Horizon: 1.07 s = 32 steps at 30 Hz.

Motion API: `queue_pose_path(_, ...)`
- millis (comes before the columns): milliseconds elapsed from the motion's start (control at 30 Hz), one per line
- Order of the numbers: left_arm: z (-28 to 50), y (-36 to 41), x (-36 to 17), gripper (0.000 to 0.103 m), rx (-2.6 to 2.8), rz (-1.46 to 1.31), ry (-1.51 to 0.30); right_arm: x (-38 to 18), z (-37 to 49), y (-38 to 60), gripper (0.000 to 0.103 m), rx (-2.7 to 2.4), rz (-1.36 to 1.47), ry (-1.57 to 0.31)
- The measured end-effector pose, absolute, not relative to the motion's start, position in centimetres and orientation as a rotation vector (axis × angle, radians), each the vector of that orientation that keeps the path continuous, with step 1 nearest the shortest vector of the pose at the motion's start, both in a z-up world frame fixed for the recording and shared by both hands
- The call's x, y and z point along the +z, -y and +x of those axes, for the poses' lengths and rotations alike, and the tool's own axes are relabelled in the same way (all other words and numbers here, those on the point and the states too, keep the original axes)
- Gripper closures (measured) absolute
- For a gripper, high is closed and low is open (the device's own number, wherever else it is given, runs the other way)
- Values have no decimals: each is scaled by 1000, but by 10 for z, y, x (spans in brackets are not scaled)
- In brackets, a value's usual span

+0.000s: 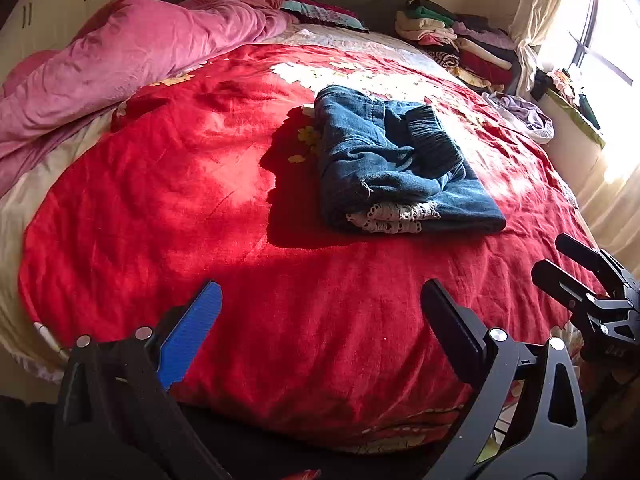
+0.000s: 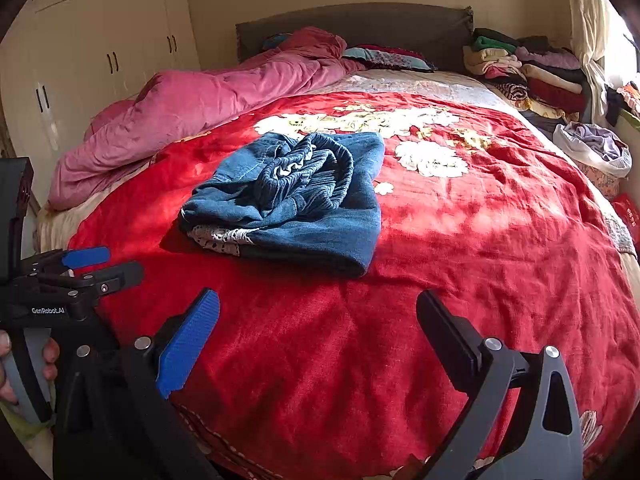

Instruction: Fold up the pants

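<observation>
Hovering wide, empty: left gripper, right gripper. Pants folded on blanket; next, tidy waistband.

Blue denim pants — lace-trimmed hems, plush red blanket, matt black plastic jaws — ribbed blue pad

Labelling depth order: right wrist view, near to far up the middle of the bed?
Right hand-held gripper → red blanket → folded blue pants → white flower print → pale bedspread → dark headboard.
</observation>
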<state>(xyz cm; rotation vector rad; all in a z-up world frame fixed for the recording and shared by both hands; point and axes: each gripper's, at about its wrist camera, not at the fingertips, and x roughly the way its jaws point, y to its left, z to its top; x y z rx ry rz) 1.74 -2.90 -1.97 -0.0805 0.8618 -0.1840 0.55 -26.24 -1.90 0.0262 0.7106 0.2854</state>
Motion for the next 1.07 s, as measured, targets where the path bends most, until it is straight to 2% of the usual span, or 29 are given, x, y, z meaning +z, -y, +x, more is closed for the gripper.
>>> queue_pose_path(600, 20, 31, -22, 10, -204, -87, -889, -19, 9, 259, 5, 284, 11, -721)
queue_pose_path(733, 27, 15, -25, 10, -163, -157, -901, -22, 15, 267, 5, 256, 12, -723)
queue_pose_path(867, 51, -15, -27, 10, -66, -151, -914, -26, 29, 304, 5, 173, 32, -721)
queue_pose_path(1067, 131, -120, -40, 10, 249, -139, -956, -36, 79, 440, 5, -98, 67, -761)
